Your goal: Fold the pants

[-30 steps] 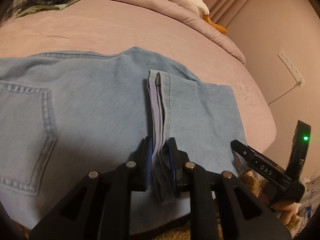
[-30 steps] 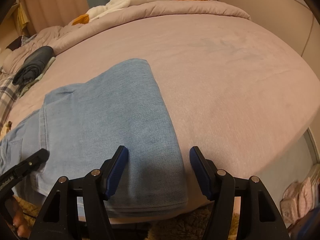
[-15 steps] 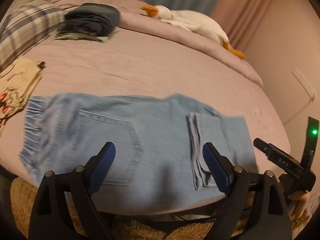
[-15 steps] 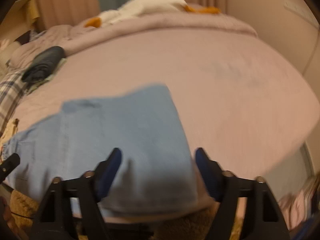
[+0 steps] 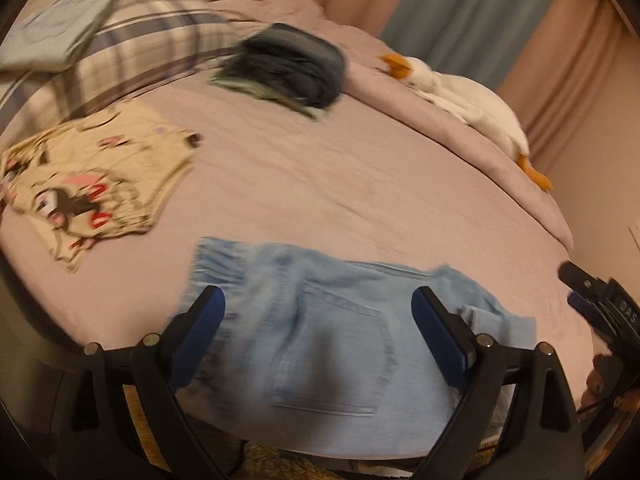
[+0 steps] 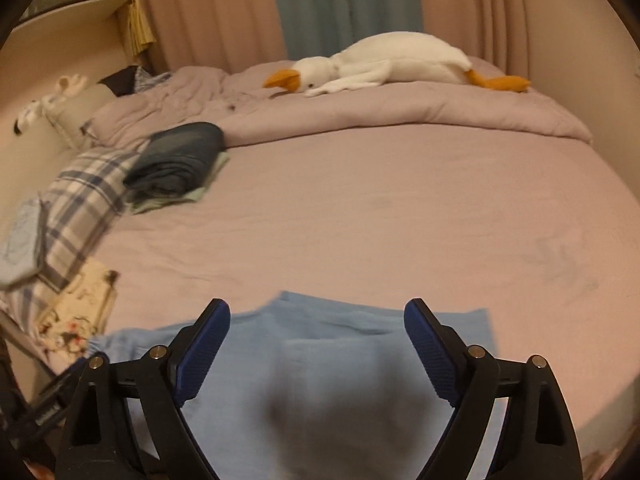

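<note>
- The left tongs (image 5: 318, 326) stand wide apart and hold nothing; their jaws have just been opening, and the jeans (image 5: 340, 344) lie on the bed below them, untouched.
- The right tongs (image 6: 318, 342) are also wide apart and empty, having just been opening; the folded end of the jeans shows under them, clear of the pads.
- The jeans lie flat at the near edge of the bed (image 5: 320, 184), back pocket up, the hem of a leg folded over on the right side, the waistband to the left.
- Judged from this, one fold is laid and released; the next step is likely a second fold or a smoothing pass.
- To do it well: take the folded end at both corners, low on the cloth, so all layers are pinched together; carry it across level and set the edges in line before letting go.
- The risk is catching only the top layer, which would pull the first fold open.
- Both tongs point down at a slant toward the bed, side by side; the right tongs show at the right edge of the left view.
- Farther off lie a printed garment (image 5: 92, 184), a dark folded pile (image 5: 288, 68) and a plush goose (image 6: 384, 60).
</note>
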Demonstrator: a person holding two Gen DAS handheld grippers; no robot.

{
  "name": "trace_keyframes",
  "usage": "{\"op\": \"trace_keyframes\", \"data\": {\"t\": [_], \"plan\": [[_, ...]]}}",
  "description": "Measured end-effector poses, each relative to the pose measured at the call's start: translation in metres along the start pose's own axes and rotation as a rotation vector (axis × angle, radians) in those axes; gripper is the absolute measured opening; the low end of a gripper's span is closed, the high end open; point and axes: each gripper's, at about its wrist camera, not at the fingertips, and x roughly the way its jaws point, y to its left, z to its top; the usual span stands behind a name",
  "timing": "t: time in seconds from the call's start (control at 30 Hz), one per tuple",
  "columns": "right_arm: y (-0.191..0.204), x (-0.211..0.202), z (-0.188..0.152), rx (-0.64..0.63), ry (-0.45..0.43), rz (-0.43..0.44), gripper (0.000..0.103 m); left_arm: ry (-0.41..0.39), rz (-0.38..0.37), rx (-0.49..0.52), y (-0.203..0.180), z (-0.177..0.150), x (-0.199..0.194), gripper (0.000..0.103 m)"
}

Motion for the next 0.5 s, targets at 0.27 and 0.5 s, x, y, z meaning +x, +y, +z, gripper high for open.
{"op": "trace_keyframes", "data": {"t": [0.27, 0.5], "plan": [[-0.006, 0.036, -0.032, 0.07, 0.102, -0.044, 0.09, 0.042, 0.074, -0.05, 0.033, -0.015, 0.005, 0.095], [-0.007, 0.039, -0.039, 0.06, 0.133, -0.039, 0.09, 0.079, 0.091, -0.037, 0.034, -0.023, 0.013, 0.095]]}}
